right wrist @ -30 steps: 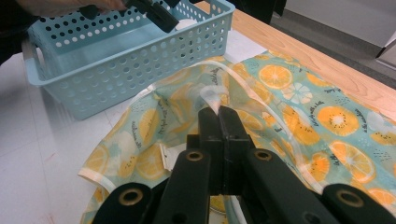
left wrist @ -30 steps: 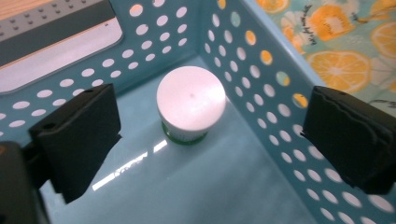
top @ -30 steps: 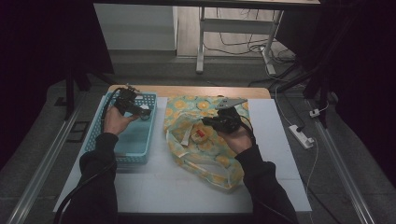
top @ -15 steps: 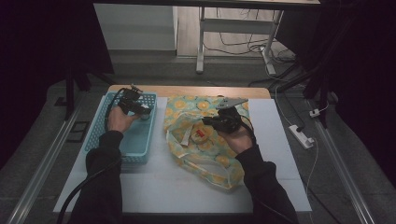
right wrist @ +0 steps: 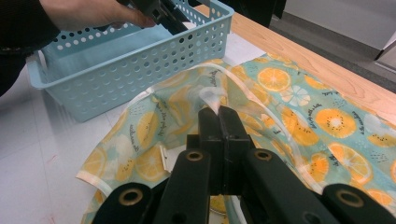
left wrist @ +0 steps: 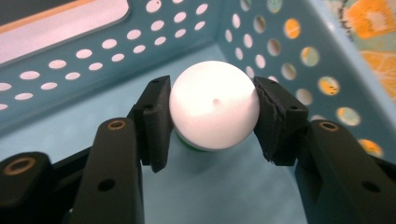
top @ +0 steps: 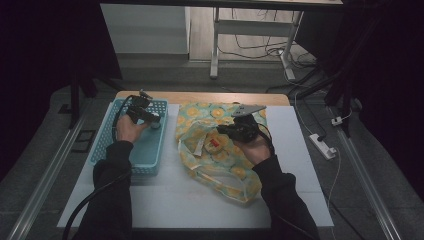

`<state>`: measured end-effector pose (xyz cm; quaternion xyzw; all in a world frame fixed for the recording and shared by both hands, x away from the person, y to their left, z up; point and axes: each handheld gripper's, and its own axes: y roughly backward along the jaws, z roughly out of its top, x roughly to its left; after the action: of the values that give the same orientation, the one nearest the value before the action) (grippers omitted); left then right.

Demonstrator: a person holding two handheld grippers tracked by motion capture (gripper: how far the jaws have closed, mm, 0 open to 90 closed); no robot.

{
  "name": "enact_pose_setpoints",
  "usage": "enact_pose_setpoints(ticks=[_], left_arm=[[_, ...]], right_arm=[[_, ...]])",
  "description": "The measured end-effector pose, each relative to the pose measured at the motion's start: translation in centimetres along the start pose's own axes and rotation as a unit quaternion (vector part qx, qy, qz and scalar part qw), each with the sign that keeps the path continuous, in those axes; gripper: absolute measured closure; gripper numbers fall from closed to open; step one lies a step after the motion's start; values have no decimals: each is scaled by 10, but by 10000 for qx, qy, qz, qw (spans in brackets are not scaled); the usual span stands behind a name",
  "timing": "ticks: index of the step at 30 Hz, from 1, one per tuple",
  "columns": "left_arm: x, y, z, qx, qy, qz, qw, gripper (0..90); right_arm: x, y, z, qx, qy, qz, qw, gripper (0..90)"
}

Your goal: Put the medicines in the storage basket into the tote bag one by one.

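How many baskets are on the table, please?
1. The blue basket stands at the table's left side, beside the fruit-print bag. Other things may be hidden inside the bag.

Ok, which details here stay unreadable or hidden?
- Green underside of the white ball, left gripper view: hidden by the ball itself.
- Whether the left tool pads press the ball: contact line too tight to tell.
- Red-labelled item in the fruit-print bag, high view: too small.
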<state>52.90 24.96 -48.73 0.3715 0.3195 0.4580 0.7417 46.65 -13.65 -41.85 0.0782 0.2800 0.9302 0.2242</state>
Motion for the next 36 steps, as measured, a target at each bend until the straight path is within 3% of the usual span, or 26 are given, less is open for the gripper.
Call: enact_pose_setpoints(ticks=[8, 21, 28, 36], left_arm=[[-6, 18, -2, -124, -189, -23, 9997, 506], [-15, 54, -13, -595, -263, -327, 9973, 507], [-25, 73, -19, -749, -453, -477, 9950, 507], [-44, 94, -29, -934, -770, -647, 9905, 507]], right_arm=[[0, 0, 0, -10, -3, -4, 10000, 900], [1, 0, 0, -37, 10, -14, 10000, 900], [0, 1, 1, -65, -1, -38, 10000, 900], [0, 1, 1, -74, -11, -39, 10000, 900]])
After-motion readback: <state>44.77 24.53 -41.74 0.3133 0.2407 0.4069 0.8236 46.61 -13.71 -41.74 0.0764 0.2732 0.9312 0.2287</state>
